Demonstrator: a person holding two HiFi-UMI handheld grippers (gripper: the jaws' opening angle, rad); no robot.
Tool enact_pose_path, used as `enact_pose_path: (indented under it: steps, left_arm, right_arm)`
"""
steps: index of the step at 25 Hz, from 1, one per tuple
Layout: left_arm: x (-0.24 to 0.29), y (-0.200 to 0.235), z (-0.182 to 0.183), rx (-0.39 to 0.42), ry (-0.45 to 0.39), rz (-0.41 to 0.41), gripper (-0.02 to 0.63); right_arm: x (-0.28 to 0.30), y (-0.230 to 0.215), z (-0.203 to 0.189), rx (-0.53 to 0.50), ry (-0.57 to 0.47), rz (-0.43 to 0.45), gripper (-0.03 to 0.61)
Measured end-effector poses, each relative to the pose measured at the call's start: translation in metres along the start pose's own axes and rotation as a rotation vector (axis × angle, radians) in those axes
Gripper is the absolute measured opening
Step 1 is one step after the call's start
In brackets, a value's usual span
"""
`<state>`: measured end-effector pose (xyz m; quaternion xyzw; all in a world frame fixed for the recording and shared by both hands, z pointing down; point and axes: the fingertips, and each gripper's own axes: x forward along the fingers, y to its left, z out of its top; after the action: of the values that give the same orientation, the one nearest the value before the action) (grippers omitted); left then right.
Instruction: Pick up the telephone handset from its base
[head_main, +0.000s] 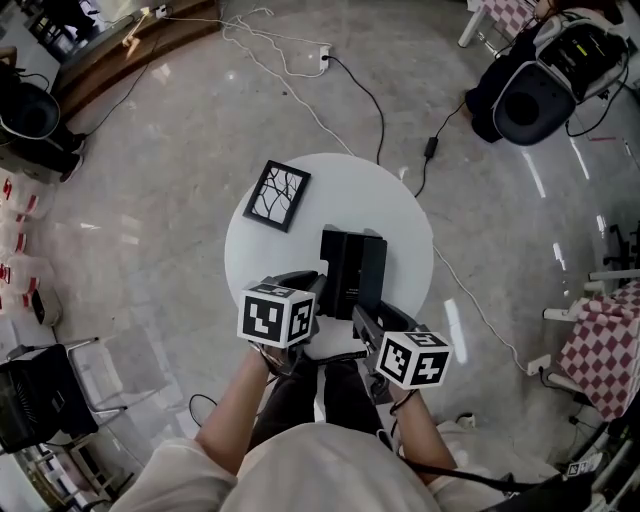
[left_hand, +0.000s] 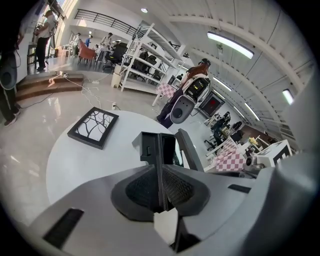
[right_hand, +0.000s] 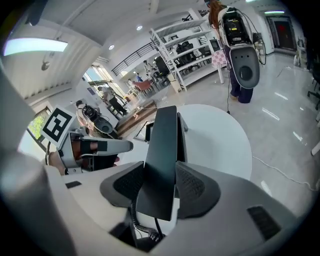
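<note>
Here, the right claw (right_hand: 159, 187) is gripping the dark telephone handset (right_hand: 162, 160), holding it tilted over the round white bench (right_hand: 220, 140), coiled cord (right_hand: 142, 231) hanging below, while the left claw (left_hand: 160, 187) is pinching the base (left_hand: 150, 147) by a thin edge.

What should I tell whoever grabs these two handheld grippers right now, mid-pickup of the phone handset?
Left gripper: shut on a thin edge of the black telephone base, which sits on the round white table.
Right gripper: shut on the long dark handset; its coiled cord hangs below the jaws.
Done: handset gripped, and it appears tilted up off the base.
Left: lift it clear; I cannot tell whether its far end is free.
The black-framed branch picture lies apart from the base.
</note>
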<state>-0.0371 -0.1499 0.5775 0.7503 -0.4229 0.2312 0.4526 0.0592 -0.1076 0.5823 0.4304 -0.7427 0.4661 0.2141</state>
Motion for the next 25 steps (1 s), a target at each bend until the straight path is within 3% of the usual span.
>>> enact_pose_path:
  steps: [9, 25]
  left_arm:
    - [-0.004, -0.013, 0.011, 0.043, -0.020, 0.008, 0.052]
    - [-0.061, -0.064, 0.092, 0.130, -0.340, 0.092, 0.035]
  right_arm:
    - [-0.016, 0.011, 0.017, 0.047, -0.076, 0.076, 0.213]
    - [-0.078, 0.028, 0.111, -0.028, -0.324, 0.221, 0.213]
